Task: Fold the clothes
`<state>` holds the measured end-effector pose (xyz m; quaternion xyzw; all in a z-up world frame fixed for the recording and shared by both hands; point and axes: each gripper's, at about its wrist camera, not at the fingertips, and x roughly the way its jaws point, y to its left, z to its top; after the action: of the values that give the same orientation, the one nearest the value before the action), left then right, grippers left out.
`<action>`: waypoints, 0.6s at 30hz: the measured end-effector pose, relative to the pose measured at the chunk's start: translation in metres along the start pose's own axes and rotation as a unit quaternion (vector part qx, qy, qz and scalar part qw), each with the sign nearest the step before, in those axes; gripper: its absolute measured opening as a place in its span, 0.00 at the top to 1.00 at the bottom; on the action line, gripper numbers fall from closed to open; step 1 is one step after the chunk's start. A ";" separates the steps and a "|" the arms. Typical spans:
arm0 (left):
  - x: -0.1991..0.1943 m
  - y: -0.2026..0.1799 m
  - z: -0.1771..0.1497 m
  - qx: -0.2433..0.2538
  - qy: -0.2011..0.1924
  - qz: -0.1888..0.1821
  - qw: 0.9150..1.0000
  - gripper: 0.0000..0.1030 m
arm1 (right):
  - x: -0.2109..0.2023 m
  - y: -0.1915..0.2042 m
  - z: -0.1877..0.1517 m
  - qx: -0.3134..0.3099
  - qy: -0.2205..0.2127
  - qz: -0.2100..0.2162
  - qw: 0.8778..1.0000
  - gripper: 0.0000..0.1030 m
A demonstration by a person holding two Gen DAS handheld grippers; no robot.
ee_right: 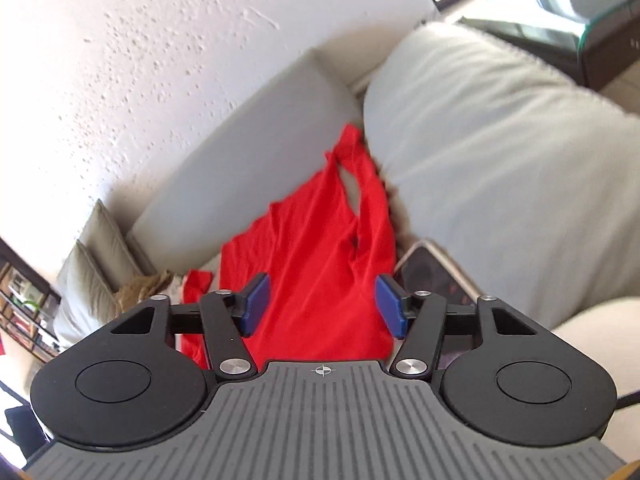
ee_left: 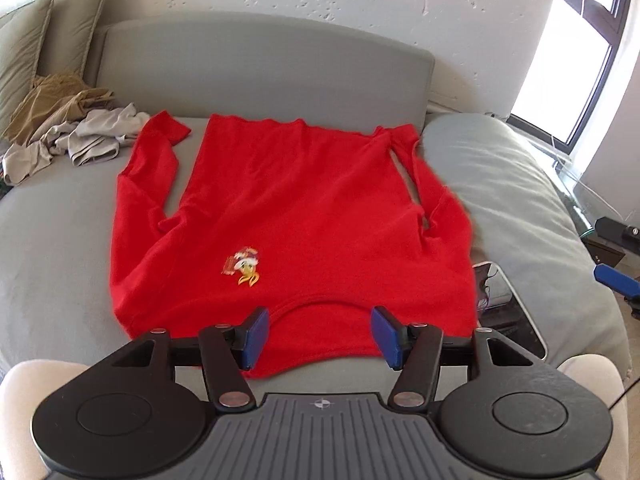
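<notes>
A red long-sleeved shirt (ee_left: 288,216) lies spread flat on a grey sofa seat (ee_left: 52,240), collar towards me and hem towards the backrest, with a small cartoon print on its chest. Both sleeves lie along its sides. My left gripper (ee_left: 320,336) hovers over the collar, open, with nothing between its blue pads. In the right wrist view the same shirt (ee_right: 320,248) runs away from me along the seat. My right gripper (ee_right: 322,306) hangs above the shirt's right side, open and holding nothing. A bit of the right gripper's blue finger (ee_left: 616,278) shows at the right edge of the left wrist view.
A heap of beige and tan clothes (ee_left: 68,132) lies at the back left of the seat, by olive cushions (ee_left: 44,40). A big grey cushion (ee_left: 508,200) flanks the shirt's right side. A tablet-like device (ee_left: 508,312) lies beside the shirt. A glass side table (ee_right: 560,12) stands beyond.
</notes>
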<state>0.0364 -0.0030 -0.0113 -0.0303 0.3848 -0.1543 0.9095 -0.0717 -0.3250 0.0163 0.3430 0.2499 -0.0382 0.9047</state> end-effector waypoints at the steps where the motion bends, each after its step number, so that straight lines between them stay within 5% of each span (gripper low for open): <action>1: 0.002 -0.005 0.005 0.002 -0.003 -0.008 1.000 0.45 | -0.006 0.004 0.009 -0.013 -0.016 -0.004 1.000 0.24; 4: 0.011 -0.022 0.019 0.012 -0.009 -0.024 1.000 0.41 | -0.011 0.009 0.033 -0.042 -0.049 -0.017 0.998 0.11; 10: 0.036 -0.062 0.048 0.044 0.013 -0.047 0.998 0.41 | 0.017 -0.007 0.095 -0.005 -0.095 -0.107 0.990 0.11; 14: 0.044 -0.083 0.079 0.057 0.003 -0.059 0.997 0.40 | 0.033 -0.012 0.139 0.020 -0.119 -0.096 0.988 0.11; 18: 0.066 -0.108 0.112 0.071 -0.008 -0.073 0.995 0.39 | 0.057 -0.003 0.177 -0.026 -0.125 -0.093 0.987 0.06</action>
<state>0.1315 -0.1329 0.0403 0.0050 0.3629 -0.2465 0.8986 0.0527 -0.4347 0.1000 0.2875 0.1663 -0.1581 0.9299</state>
